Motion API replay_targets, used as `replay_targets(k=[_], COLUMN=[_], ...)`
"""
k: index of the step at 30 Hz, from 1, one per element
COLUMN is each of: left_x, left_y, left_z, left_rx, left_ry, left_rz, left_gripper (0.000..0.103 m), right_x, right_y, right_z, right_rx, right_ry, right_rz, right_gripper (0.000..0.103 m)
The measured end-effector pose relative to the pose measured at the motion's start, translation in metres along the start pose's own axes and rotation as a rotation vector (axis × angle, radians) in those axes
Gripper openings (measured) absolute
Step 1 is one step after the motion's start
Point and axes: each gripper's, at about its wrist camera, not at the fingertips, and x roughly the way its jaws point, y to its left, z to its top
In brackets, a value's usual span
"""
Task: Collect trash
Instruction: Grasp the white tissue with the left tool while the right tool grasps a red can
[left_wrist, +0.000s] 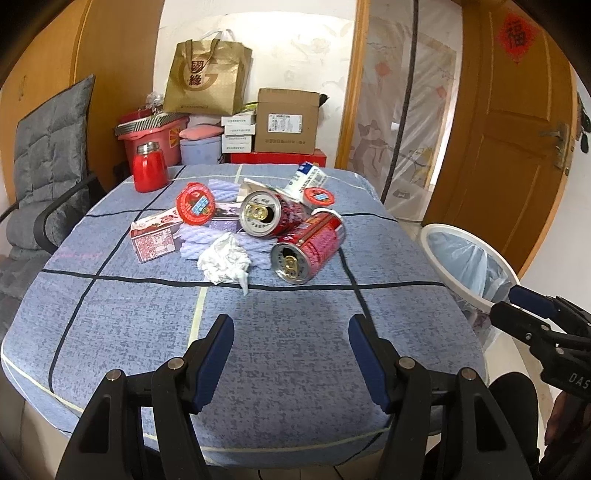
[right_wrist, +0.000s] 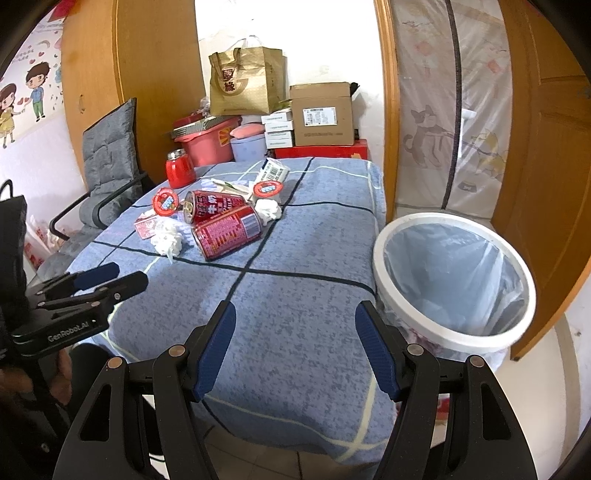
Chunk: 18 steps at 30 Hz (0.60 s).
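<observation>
Left wrist view: both tongs hang spread and empty over the near edge of the table, the trash heap well ahead of them.

The left gripper (left_wrist: 291, 354) and right gripper (right_wrist: 295, 343) have their jaws wide apart, nothing between them. Straight ahead lie two red cans (left_wrist: 308, 247) on their sides, a crumpled tissue (left_wrist: 224, 261) nearest the left tongs, a small carton (left_wrist: 153, 236) and foil-lidded cups (left_wrist: 195, 203). The lined bin (right_wrist: 454, 284) stands just right of the right tongs, off the table's edge. I'd say the cans are the worry: lying round, they could roll off the blue cloth (left_wrist: 258, 332) if nudged. The red flask (left_wrist: 149, 168) beyond isn't trash; nothing blocks the reach.
</observation>
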Motion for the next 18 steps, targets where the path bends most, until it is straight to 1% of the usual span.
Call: replay_targets(k=[3, 9, 11, 16, 18], left_x=[0.01, 0.028, 0.037, 0.059, 0.067], left_y=[0.011, 0.031, 0.039, 0.059, 0.062], left_z=[0.003, 0.018, 0.024, 0.038, 0.042], left_rx=[-0.035, -0.057, -0.065, -0.106, -0.107], left_ry=[0.019, 0.004, 0.008, 0.017, 0.023], left_rz=[-0.007, 0.033, 0.048, 0.036, 0.045], left_gripper=[0.064, 0.064, 0.064, 0.064, 0.064], right_x=[0.011, 0.031, 0.037, 0.049, 0.056], right_y=[0.001, 0.009, 0.013, 0.016, 0.018], right_z=[0.004, 0.014, 0.018, 0.025, 0.028], right_rx=[0.0, -0.005, -0.017, -0.025, -0.025], right_ry=[0.013, 0.021, 0.017, 0.021, 0.026], right_rz=[0.026, 0.068, 0.072, 0.075, 0.077], right_gripper=[0.068, 0.068, 0.068, 0.068, 0.068])
